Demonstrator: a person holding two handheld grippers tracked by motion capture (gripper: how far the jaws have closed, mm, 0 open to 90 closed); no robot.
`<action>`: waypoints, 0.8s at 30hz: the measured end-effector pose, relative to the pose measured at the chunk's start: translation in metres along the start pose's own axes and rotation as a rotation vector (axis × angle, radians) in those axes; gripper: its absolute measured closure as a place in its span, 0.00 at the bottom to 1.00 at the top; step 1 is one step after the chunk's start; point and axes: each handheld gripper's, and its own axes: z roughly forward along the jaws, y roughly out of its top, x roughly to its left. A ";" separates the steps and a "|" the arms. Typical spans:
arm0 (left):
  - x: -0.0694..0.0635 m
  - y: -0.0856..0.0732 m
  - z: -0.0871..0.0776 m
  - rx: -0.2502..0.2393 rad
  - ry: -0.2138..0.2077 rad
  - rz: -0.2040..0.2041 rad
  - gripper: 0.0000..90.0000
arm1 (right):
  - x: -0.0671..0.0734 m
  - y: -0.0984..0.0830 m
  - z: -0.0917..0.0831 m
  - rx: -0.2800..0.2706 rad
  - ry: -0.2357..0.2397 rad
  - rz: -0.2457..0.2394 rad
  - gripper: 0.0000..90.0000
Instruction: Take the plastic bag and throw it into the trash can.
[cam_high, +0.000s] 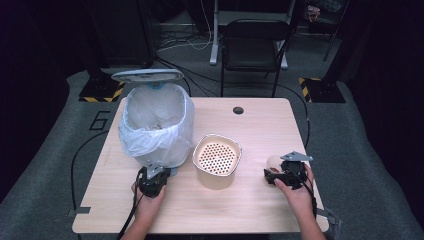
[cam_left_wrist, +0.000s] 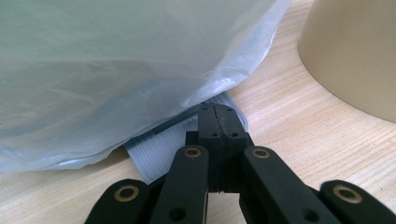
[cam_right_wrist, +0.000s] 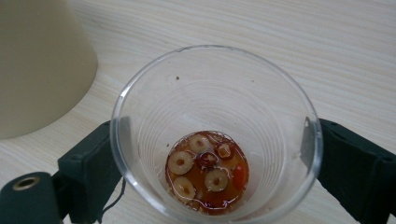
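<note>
Your right hand-held gripper (cam_right_wrist: 212, 158) stood wide, one jaw on either side of a clear plastic cup (cam_right_wrist: 217, 135), near the rim. The pads sat just beside or lightly against the wall; you could not tell from the frames whether they pressed, and the wall showed no dent. The cup stood upright on the counter (cam_high: 250, 200) at the near right, with a shallow pool of amber liquid and sliced red dates (cam_right_wrist: 205, 170) at its bottom.

I judge that cup to be light, thin-walled and soft: it would buckle under a hard squeeze and slide out of a loose one. The rim ring is its stiffest part, so a hold just below it, kept level, looked the safest, since the liquid would spill at any tilt.

Your left hand-held gripper (cam_left_wrist: 218, 122) was fully closed with nothing between its pads, its tip resting on the grey ribbed pedal (cam_left_wrist: 159, 149) at the near foot of the bin (cam_high: 155, 125). The bin's white bag (cam_left_wrist: 116, 70) hung loosely over the sides and its lid (cam_high: 147, 75) stood raised.

Between your two hands stood a beige strainer pot (cam_high: 217, 160) with a perforated insert, just right of the bin and well left of the cup.
</note>
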 end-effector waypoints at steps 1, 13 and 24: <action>0.000 0.000 0.000 0.000 0.000 0.000 1.00 | -0.001 0.001 -0.002 0.000 -0.001 -0.007 0.10; 0.000 0.000 0.000 0.000 -0.002 -0.004 1.00 | 0.008 0.021 -0.040 -0.058 0.004 -0.031 0.16; 0.001 0.000 0.000 0.000 -0.004 -0.006 1.00 | 0.042 0.058 -0.036 -0.079 0.100 -0.118 0.31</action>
